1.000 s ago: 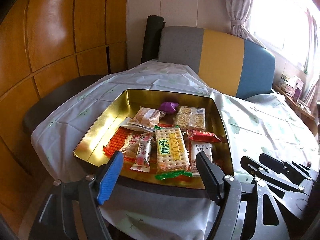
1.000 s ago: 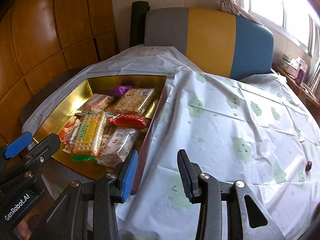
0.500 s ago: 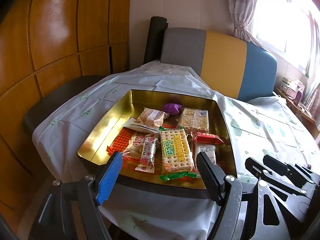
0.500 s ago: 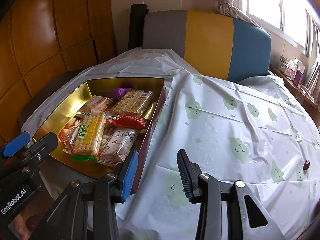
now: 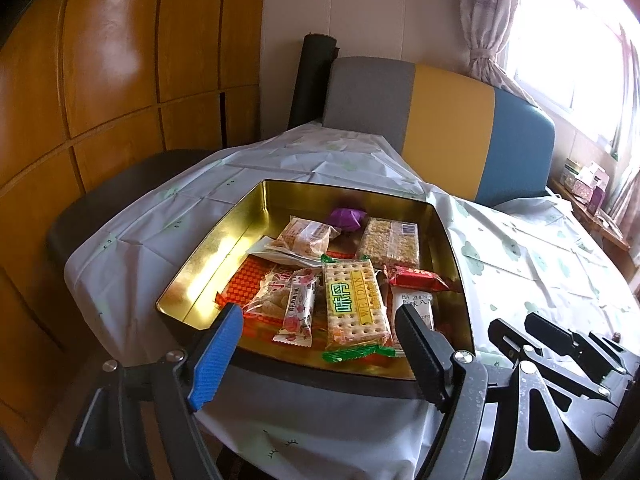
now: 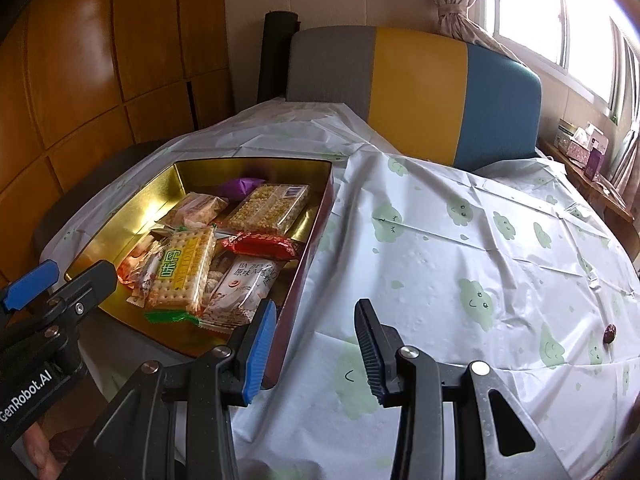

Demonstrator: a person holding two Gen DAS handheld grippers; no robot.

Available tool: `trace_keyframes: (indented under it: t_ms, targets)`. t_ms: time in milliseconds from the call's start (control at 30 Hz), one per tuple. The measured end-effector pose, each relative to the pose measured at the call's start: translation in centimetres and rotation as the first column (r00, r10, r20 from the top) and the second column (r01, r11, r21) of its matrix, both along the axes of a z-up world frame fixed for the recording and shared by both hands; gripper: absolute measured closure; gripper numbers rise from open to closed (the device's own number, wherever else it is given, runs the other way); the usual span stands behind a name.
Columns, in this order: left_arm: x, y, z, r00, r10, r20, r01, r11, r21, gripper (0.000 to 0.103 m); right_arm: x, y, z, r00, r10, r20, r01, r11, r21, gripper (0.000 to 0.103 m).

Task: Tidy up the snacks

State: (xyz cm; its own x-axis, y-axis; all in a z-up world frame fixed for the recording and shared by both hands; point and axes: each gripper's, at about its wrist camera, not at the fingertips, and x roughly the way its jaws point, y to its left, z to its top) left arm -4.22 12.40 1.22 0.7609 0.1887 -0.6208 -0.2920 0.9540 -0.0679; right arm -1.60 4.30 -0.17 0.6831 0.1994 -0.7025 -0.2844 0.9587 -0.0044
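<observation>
Left gripper [image 5: 320,344] jaws wide, empty, at near edge of snack tin [image 5: 248,220]. Right gripper [image 6: 316,344] part-open, empty, over tablecloth [image 6: 460,240].

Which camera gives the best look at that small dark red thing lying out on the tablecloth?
The right wrist view: the small dark red thing lies unobstructed on the tablecloth. In the left wrist view only a sliver peeks past the right gripper.

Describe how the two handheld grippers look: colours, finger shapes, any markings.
Both are black, angular linkage frames with silver pivot bolts. The left gripper and right gripper each carry one blue ribbed finger pad and one black ribbed finger pad. White "GenRobot.AI" lettering runs along the left gripper's body. No cables or sleeves show.
</observation>
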Motion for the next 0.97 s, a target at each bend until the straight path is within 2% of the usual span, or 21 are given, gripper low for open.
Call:
trace_keyframes:
  t_ms: [567, 633, 733, 967]
  targets:
    - [-0.09, -0.25, -0.03, 1.000, -0.003, -0.005, 0.003, 1.000, 0.008, 0.023, -0.04, 0.03, -0.10, 1.000, 0.007, 0.003, -0.007, 1.000, 0.003, 0.061]
    - [0.01, -0.24, -0.01, 1.000, -0.004, -0.006, 0.004, 1.000, 0.010, 0.019, 0.00, 0.01, -0.17, 1.000, 0.006, 0.001, -0.006, 1.000, 0.005, 0.061]
    - [0.07, -0.33, 0.02, 1.000, -0.010, -0.001, 0.010, 1.000, 0.012, 0.019, 0.04, 0.02, -0.28, 1.000, 0.008, -0.002, -0.008, 1.000, 0.004, 0.061]
    - [0.30, -0.49, -0.05, 0.999, -0.042, 0.015, 0.042, 0.999, 0.008, 0.025, 0.39, -0.46, -0.64, 1.000, 0.008, -0.016, -0.008, 1.000, 0.009, 0.061]
